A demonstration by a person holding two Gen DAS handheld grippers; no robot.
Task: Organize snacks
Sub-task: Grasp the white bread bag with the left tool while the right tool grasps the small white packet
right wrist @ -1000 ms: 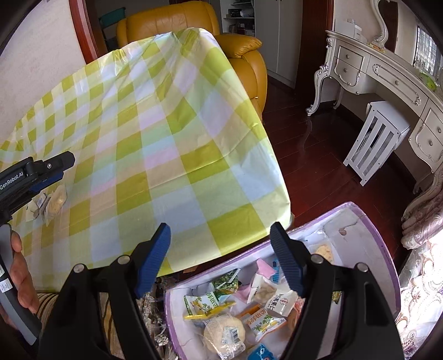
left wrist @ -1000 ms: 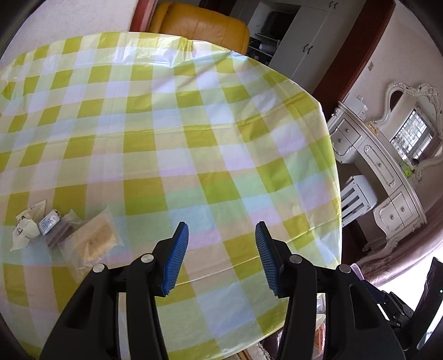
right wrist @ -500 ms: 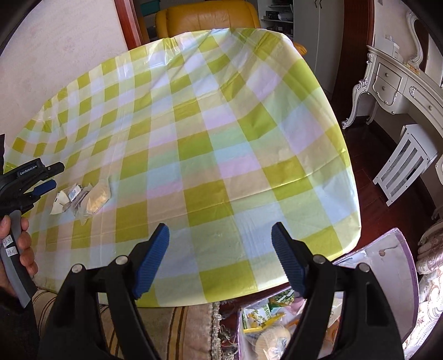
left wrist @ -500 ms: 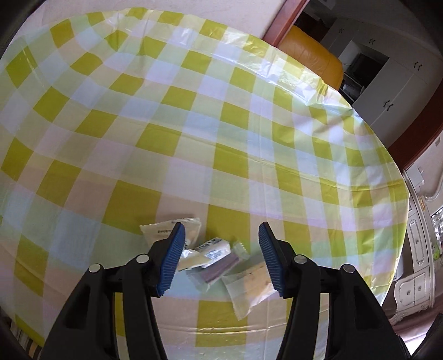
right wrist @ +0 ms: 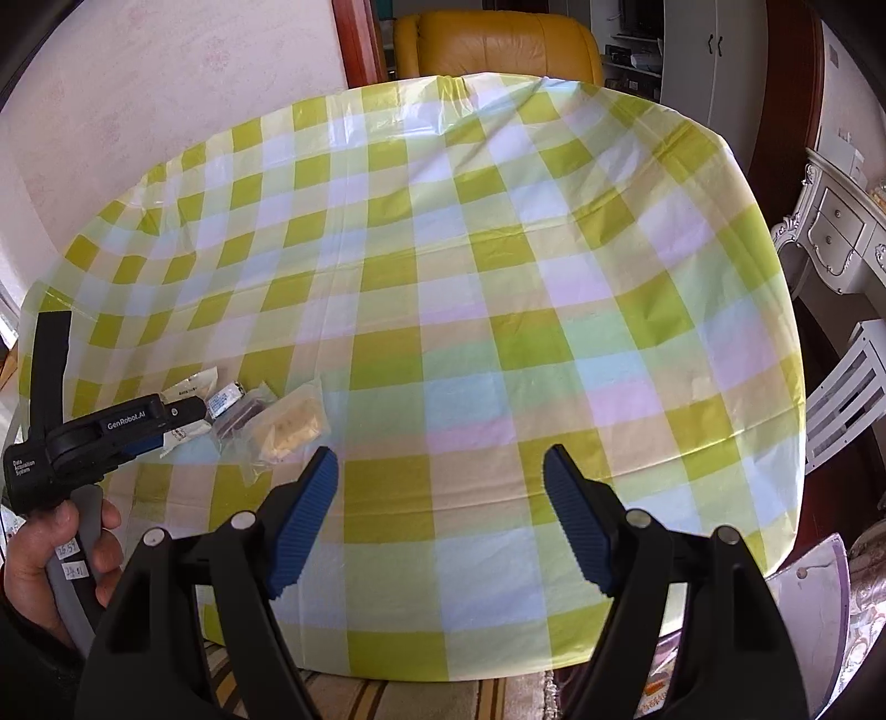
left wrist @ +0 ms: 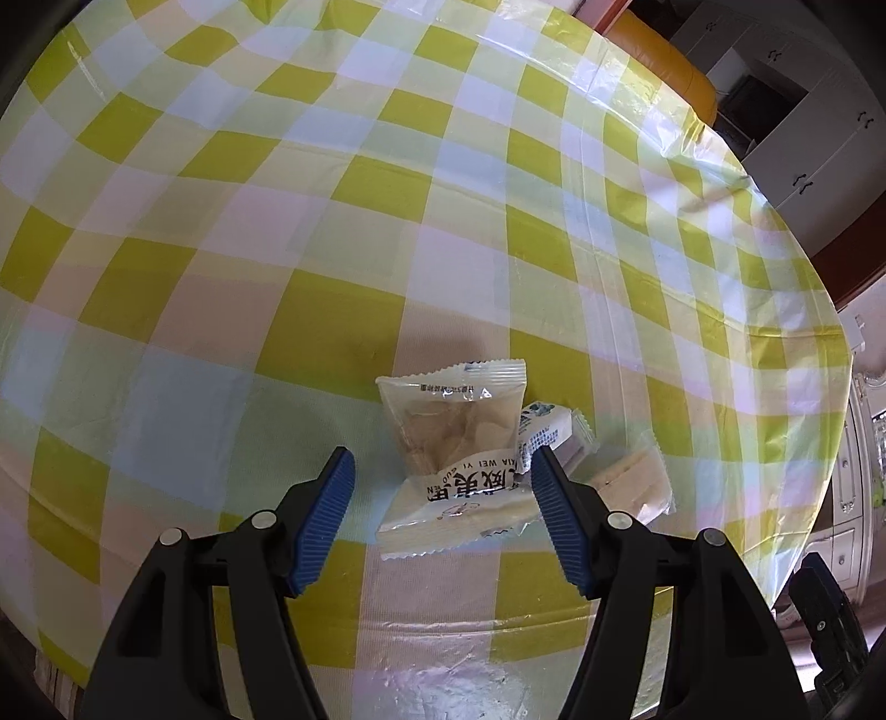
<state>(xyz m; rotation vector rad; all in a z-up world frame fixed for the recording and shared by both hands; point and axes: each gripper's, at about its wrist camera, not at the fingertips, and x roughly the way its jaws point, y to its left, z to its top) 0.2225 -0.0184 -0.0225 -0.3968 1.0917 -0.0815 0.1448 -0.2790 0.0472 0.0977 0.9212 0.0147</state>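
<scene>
Several snack packets lie together near the front left of the checked tablecloth [left wrist: 277,277]. Closest is a clear and white packet [left wrist: 454,426] with printed characters. Behind it lie a small white and blue packet [left wrist: 545,429] and a pale yellow wafer packet [left wrist: 631,482]. My left gripper [left wrist: 443,471] hangs open just over the clear packet, its blue pads on either side and not touching it. In the right wrist view the pile [right wrist: 288,426] sits at the left, with the left gripper [right wrist: 183,426] over it. My right gripper [right wrist: 440,482] is open and empty above the table's near edge.
A hand [right wrist: 50,559] holds the left gripper's handle. A purple-rimmed bin [right wrist: 808,587] shows at the lower right, off the table. An orange armchair [right wrist: 498,44] stands behind the table, with a white dresser [right wrist: 836,243] and a white stool [right wrist: 847,387] to the right.
My left gripper has swung over to the snack pile and dropped toward it, its jaws wider. My right gripper has moved from above the bin to above the table.
</scene>
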